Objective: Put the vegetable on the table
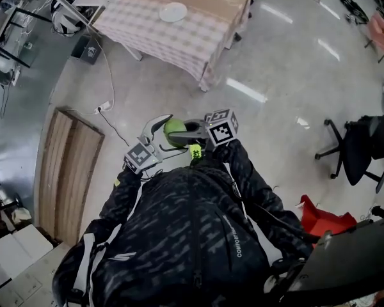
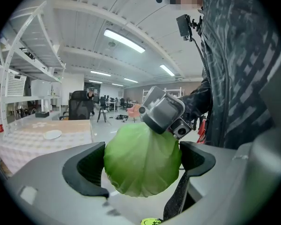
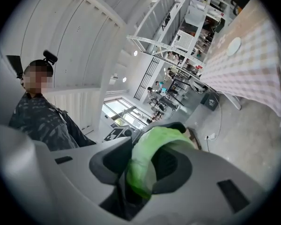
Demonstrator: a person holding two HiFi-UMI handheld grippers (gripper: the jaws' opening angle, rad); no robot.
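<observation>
Round, waxy green cabbage (image 1: 174, 132) held above the glossy floor (image 1: 269, 107), fingers of the left gripper (image 2: 143, 161) and right gripper (image 3: 145, 165) clamped on it. The checked-cloth table (image 1: 179, 40) stands well apart, with open floor before its near edge.

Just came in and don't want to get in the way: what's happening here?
A person holds a green cabbage out front, both the left tool and the right tool clamped on it. The table with the checked cloth and a white plate lies ahead across the floor; the cabbage is not on it yet.
</observation>
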